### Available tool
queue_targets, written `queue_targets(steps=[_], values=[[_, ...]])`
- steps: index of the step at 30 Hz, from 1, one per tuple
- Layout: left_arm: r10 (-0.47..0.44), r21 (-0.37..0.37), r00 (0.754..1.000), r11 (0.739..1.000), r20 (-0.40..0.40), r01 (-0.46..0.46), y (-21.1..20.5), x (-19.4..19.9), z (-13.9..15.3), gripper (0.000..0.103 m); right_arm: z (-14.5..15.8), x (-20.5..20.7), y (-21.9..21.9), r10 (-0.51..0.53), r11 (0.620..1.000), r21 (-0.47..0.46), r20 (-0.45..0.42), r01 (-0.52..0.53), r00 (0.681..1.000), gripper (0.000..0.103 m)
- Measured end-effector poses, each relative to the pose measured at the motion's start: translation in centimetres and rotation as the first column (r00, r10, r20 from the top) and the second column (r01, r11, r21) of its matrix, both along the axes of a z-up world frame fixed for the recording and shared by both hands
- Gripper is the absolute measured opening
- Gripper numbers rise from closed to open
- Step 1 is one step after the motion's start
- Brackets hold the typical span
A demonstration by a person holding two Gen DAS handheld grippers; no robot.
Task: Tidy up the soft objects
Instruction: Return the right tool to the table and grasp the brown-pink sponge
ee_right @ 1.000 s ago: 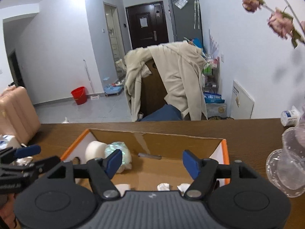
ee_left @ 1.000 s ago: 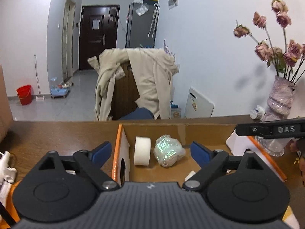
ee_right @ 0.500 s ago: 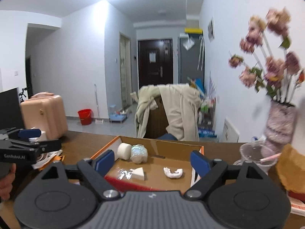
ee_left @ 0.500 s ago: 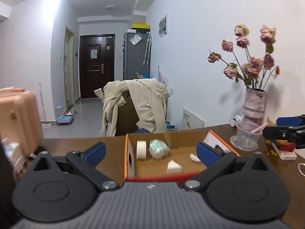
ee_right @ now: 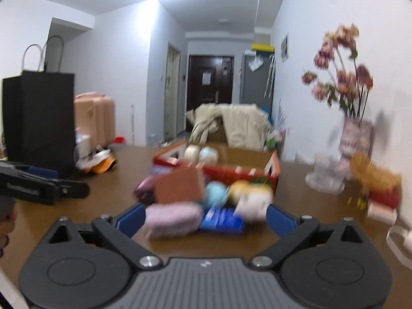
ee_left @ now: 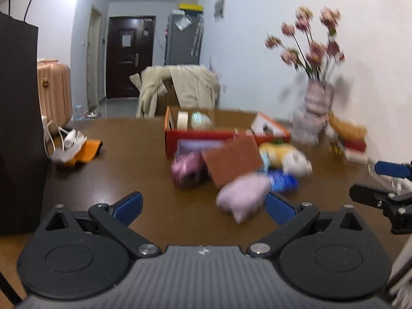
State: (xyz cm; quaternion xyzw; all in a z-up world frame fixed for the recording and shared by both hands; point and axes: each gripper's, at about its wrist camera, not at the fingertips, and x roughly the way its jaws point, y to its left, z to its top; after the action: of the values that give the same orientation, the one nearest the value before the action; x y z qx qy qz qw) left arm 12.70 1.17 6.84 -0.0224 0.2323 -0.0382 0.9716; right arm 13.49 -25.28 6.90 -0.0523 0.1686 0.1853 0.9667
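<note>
An orange cardboard box (ee_left: 193,135) (ee_right: 247,172) stands on the brown table, holding a white roll (ee_left: 182,120) and a shiny ball (ee_left: 200,120). In front of it lies a blurred pile: a pale pink soft pouch (ee_left: 243,193) (ee_right: 173,219), a brown sponge block (ee_left: 231,161) (ee_right: 180,186), a dark pink object (ee_left: 186,168), a blue packet (ee_left: 282,180) (ee_right: 221,220), a yellow and white plush (ee_left: 283,155) (ee_right: 251,198). My left gripper (ee_left: 203,206) is open and empty, short of the pile. My right gripper (ee_right: 204,219) is open, its jaws either side of the pink pouch and blue packet.
A black paper bag (ee_left: 18,128) (ee_right: 38,121) stands at the left. Cables and an orange cloth (ee_left: 74,148) lie beside it. A vase of dried flowers (ee_left: 315,108) (ee_right: 356,134), a clear cup (ee_right: 325,172) and a red box (ee_left: 352,146) stand at the right.
Both grippers have pulled back from over the box toward the near side of the table. The pile in front of the box has come into view. Both stayed open.
</note>
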Motion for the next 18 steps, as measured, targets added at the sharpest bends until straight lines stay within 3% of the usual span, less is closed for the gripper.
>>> queue_targets(steps=[7,14,16,18], values=[[0.012,-0.012,1.000,1.000,0.001,-0.011,0.5,-0.9,-0.5,0.103,-1.2,-1.3,0.3,-0.006,1.000,0.011,-0.037,0.007,0.999,0.100],[0.028,-0.088,0.999,0.996,-0.016,-0.029,0.9,2.6,-1.1,0.103,-1.2,1.9,0.6,0.013,0.999,0.045,-0.062,-0.010,0.998,0.086],[0.024,-0.112,0.999,0.993,-0.027,-0.026,0.9,4.2,-1.5,0.100,-1.4,3.4,0.7,0.013,0.998,0.054,-0.074,-0.009,0.997,0.085],[0.008,-0.135,0.999,0.991,-0.047,-0.014,0.8,6.5,-2.0,0.083,-1.7,5.3,0.9,0.013,0.998,0.060,-0.090,-0.008,0.996,0.079]])
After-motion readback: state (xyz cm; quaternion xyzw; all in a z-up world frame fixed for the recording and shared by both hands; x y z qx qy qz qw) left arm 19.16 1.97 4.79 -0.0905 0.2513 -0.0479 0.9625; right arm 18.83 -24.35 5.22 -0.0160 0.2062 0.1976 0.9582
